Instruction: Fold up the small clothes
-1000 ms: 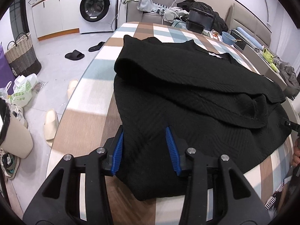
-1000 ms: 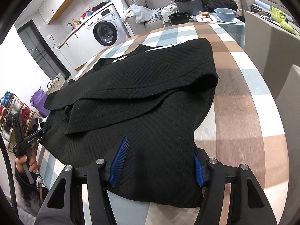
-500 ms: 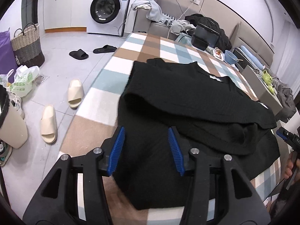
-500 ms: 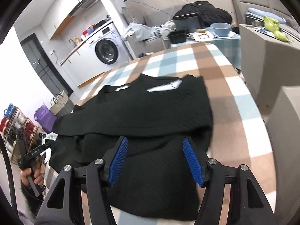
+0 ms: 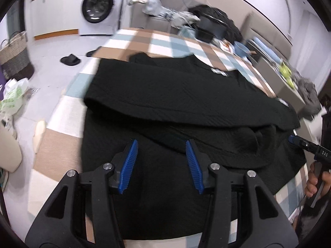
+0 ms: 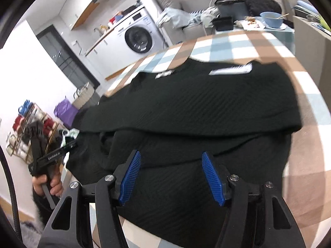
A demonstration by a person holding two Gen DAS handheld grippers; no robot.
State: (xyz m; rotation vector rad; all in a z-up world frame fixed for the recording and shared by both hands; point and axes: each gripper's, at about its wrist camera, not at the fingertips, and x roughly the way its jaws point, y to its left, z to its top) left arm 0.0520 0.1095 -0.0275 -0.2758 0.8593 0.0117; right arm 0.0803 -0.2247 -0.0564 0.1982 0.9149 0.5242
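Observation:
A black knit garment [image 5: 175, 103] lies spread on the checked table [image 5: 62, 144], its far part folded over towards me into a thick fold line; it also shows in the right wrist view [image 6: 196, 107]. My left gripper [image 5: 161, 146] is open and empty, held above the garment's near left part. My right gripper [image 6: 171, 157] is open and empty above the near right part. White labels [image 6: 231, 70] show near the far edge. Each gripper appears in the other's view: the right one [image 5: 304, 144], the left one [image 6: 55, 155].
The table's left edge drops to a floor with slippers [image 5: 70, 60], a bag [image 5: 14, 95] and a basket [image 5: 14, 57]. A washing machine [image 5: 97, 6] stands behind. A black box [image 6: 231, 8], a blue bowl [image 6: 271, 18] and clothes lie beyond the table's far end.
Both grippers have lifted off the garment's near hem and pulled back and up, open throughout. The garment has stayed flat on the table.

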